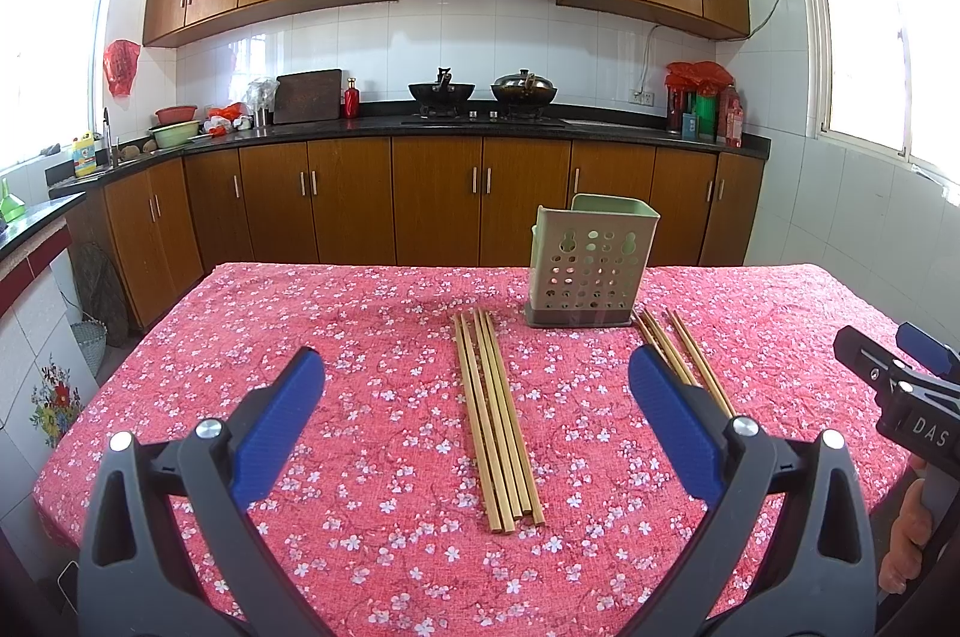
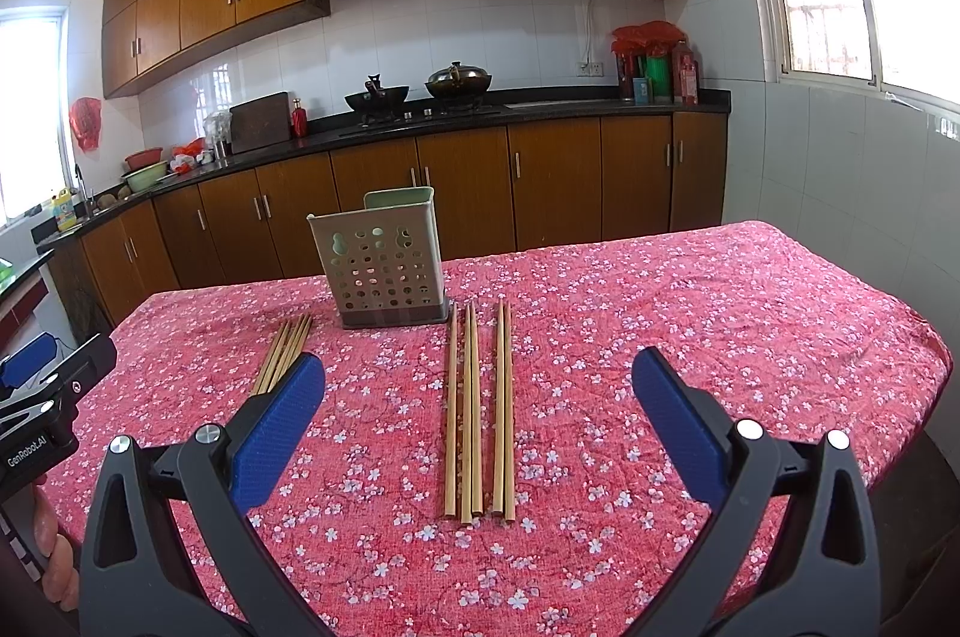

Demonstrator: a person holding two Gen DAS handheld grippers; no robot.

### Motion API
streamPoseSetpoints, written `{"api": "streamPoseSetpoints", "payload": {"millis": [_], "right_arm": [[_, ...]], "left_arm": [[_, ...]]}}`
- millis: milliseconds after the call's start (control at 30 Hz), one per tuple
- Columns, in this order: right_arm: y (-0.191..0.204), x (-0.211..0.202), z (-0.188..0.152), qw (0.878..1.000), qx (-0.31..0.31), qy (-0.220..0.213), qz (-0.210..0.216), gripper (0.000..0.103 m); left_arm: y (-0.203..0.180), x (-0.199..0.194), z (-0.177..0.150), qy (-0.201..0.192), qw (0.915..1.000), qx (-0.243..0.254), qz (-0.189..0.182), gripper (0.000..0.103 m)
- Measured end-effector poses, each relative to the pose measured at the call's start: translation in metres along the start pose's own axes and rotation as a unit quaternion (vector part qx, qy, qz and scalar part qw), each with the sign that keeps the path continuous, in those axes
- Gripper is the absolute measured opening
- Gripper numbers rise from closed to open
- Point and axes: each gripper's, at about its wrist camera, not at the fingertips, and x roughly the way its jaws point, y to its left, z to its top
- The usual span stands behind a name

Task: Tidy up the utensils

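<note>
A pale green perforated utensil holder [image 1: 588, 265] [image 2: 384, 265] stands upright near the far edge of the table. Several wooden chopsticks [image 1: 495, 415] lie side by side in front of my left gripper [image 1: 477, 379], which is open and empty above the cloth. A second group of chopsticks [image 2: 480, 409] lies in front of my right gripper [image 2: 480, 379], also open and empty. That second group shows in the left wrist view [image 1: 684, 355], partly behind a finger. The left group shows in the right wrist view [image 2: 285, 352].
The table [image 1: 300, 313] wears a red floral cloth. Behind it runs a black kitchen counter [image 1: 360, 130] with two woks, a cutting board and bottles. The right gripper's body [image 1: 900, 385] shows at the right edge of the left wrist view.
</note>
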Motion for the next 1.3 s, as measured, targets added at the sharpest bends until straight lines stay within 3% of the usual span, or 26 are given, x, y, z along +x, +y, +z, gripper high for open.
{"api": "streamPoseSetpoints", "payload": {"millis": [567,800,867,933,1033,1100,1300], "right_arm": [[-0.003,0.01,-0.002,1.0,0.006,0.018,-0.005,0.101],[-0.025,0.06,-0.003,0.995,0.026,0.095,-0.034,0.099],[-0.033,0.083,-0.003,0.99,0.036,0.13,-0.041,0.089],[-0.042,0.105,-0.006,0.985,0.049,0.165,-0.032,0.065],[-0.048,0.132,-0.012,0.976,0.064,0.205,-0.016,0.044],[-0.049,0.149,-0.018,0.971,0.068,0.229,-0.008,0.036],[-0.048,0.174,-0.029,0.959,0.072,0.274,0.013,0.024]], "left_arm": [[0.0,0.012,-0.001,0.014,0.9999,-0.003,0.005,0.099],[0.025,0.051,0.002,0.075,0.996,-0.029,0.039,0.099],[0.035,0.067,0.004,0.096,0.9935,-0.03,0.053,0.099],[0.042,0.081,0.004,0.116,0.991,-0.026,0.062,0.098],[0.05,0.101,-0.001,0.14,0.9878,-0.023,0.063,0.089],[0.053,0.111,-0.005,0.161,0.985,-0.026,0.057,0.079],[0.05,0.128,-0.02,0.199,0.9793,-0.023,0.032,0.068]]}}
